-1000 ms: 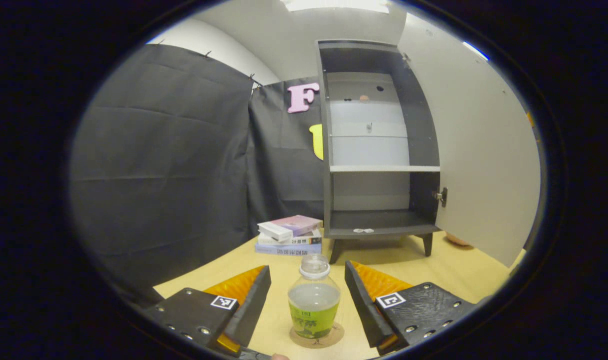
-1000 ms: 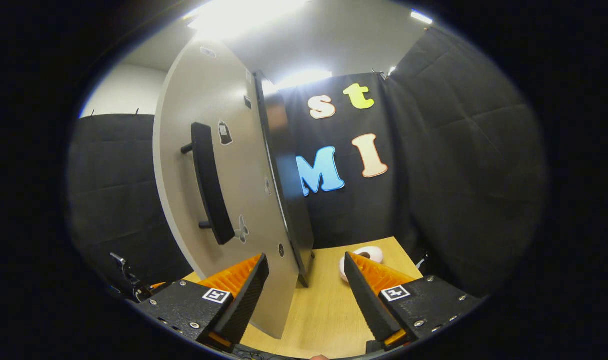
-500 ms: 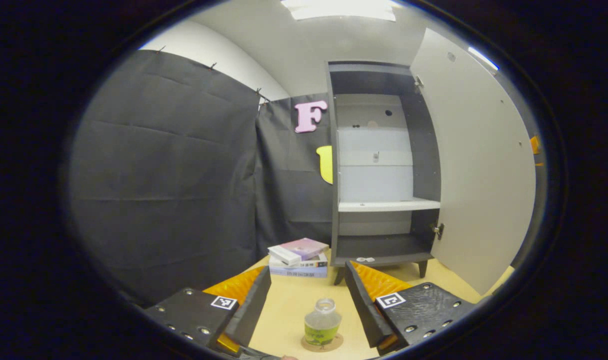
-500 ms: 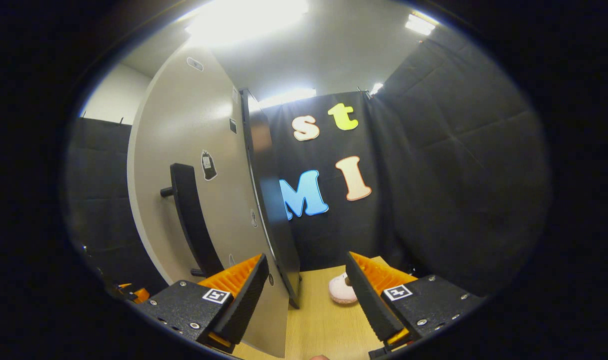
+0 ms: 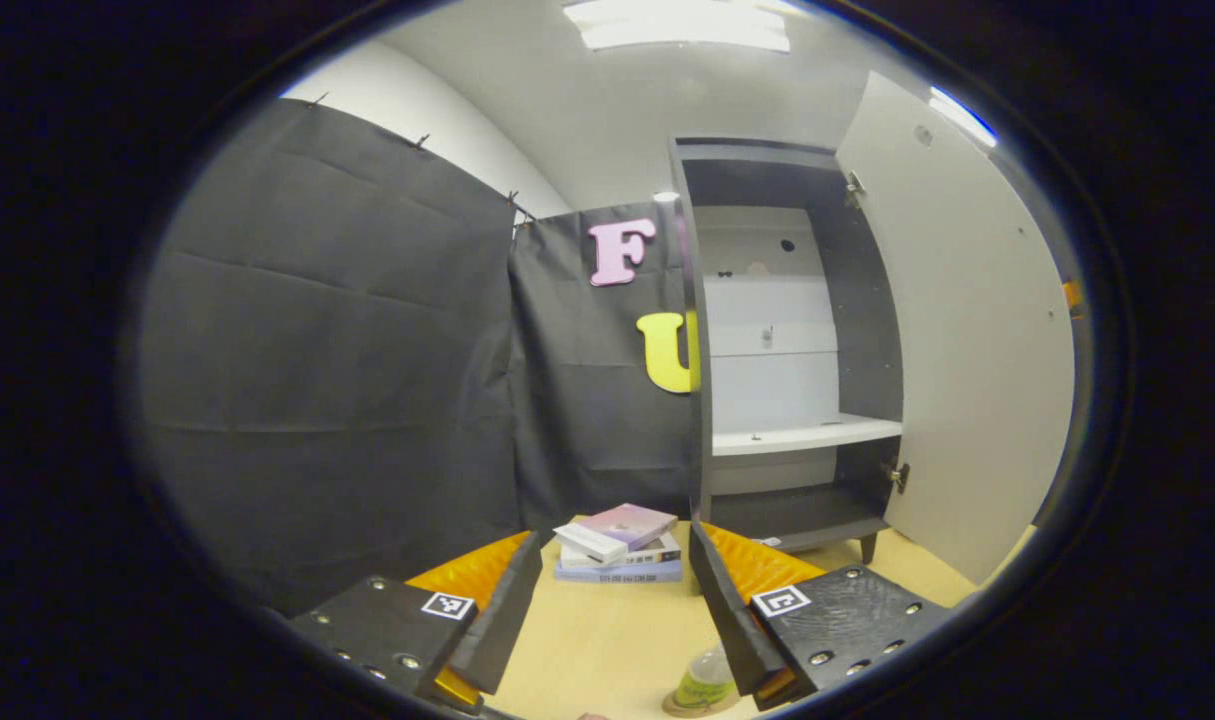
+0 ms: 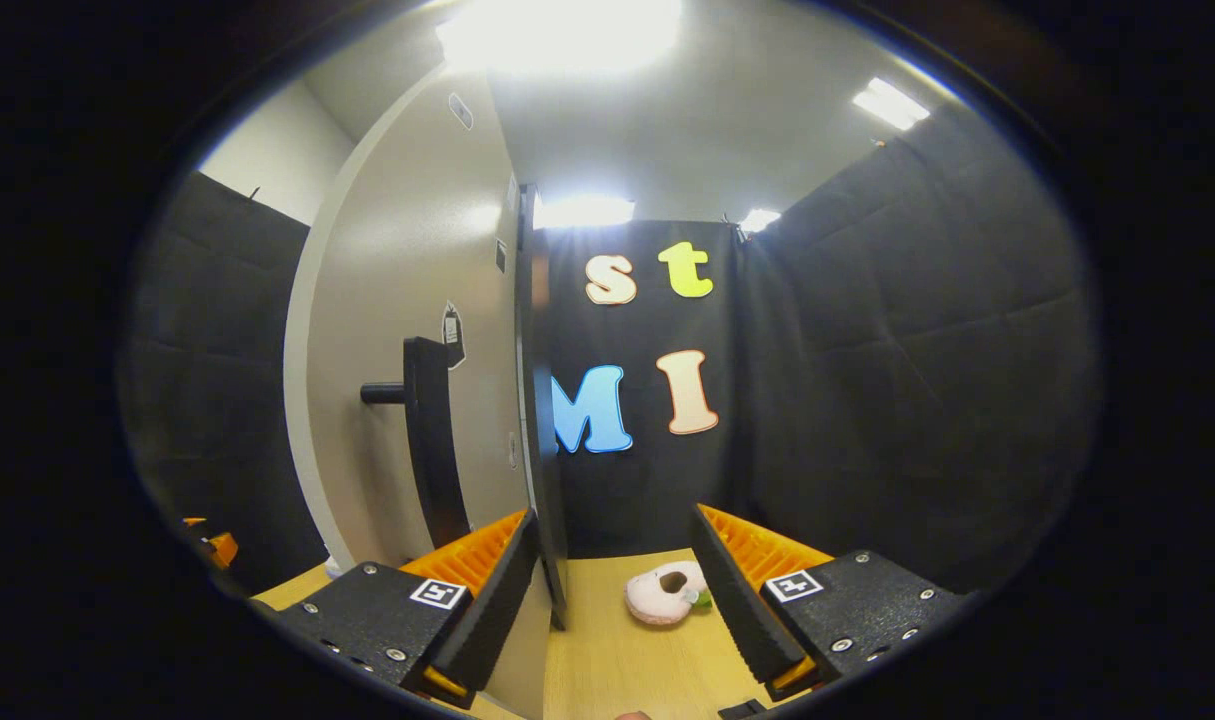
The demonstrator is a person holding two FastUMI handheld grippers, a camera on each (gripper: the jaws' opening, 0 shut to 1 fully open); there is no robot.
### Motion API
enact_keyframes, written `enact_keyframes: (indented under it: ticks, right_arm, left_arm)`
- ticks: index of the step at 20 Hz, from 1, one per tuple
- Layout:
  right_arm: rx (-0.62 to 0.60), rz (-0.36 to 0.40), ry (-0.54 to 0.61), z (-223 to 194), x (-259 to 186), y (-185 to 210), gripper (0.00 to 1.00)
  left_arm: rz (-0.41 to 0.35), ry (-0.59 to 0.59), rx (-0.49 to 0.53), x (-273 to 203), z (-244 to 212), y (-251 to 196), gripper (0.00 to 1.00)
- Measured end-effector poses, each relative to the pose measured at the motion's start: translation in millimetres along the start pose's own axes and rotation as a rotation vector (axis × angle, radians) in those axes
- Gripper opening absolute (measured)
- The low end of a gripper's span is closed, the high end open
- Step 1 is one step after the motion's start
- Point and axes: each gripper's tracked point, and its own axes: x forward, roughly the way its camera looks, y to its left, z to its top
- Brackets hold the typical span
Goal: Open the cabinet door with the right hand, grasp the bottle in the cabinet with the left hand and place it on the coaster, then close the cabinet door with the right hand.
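A small clear bottle (image 5: 705, 682) with a green label stands on a round coaster (image 5: 689, 708) at the bottom edge of the left gripper view, partly behind one finger. My left gripper (image 5: 615, 600) hangs open above and behind it, holding nothing. Beyond stands the dark cabinet (image 5: 767, 350) with its pale door (image 5: 967, 330) swung wide to the right and its shelves bare. In the right gripper view the door (image 6: 407, 330) stands close on the left, its dark bar handle (image 6: 427, 440) facing me. My right gripper (image 6: 615, 600) is open just in front of the door's edge.
A stack of books (image 5: 619, 540) lies on the wooden table (image 5: 597, 640) left of the cabinet's foot. A pink doughnut-shaped toy (image 6: 665, 592) rests on the table beyond the right gripper. Black cloth walls close in around the table.
My left gripper has drawn back and up from the bottle, which now sits low at the frame's edge. The right gripper has shifted so the door and handle look more upright and nearer.
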Motion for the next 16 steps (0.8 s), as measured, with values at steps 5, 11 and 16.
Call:
enact_keyframes:
  ticks: [5, 11, 16]
  right_arm:
    - [0.016, 0.062, 0.011, -5, -4, 59, 0.93]
    - [0.033, 0.112, 0.007, -9, 7, 117, 0.93]
    - [0.037, 0.135, -0.003, -11, 14, 154, 0.93]
  left_arm:
    - [-0.021, 0.002, 0.001, 13, -6, 26, 0.89]
    - [-0.007, 0.018, 0.007, 16, -17, 70, 0.85]
    - [0.004, 0.023, 0.009, 16, -23, 102, 0.89]
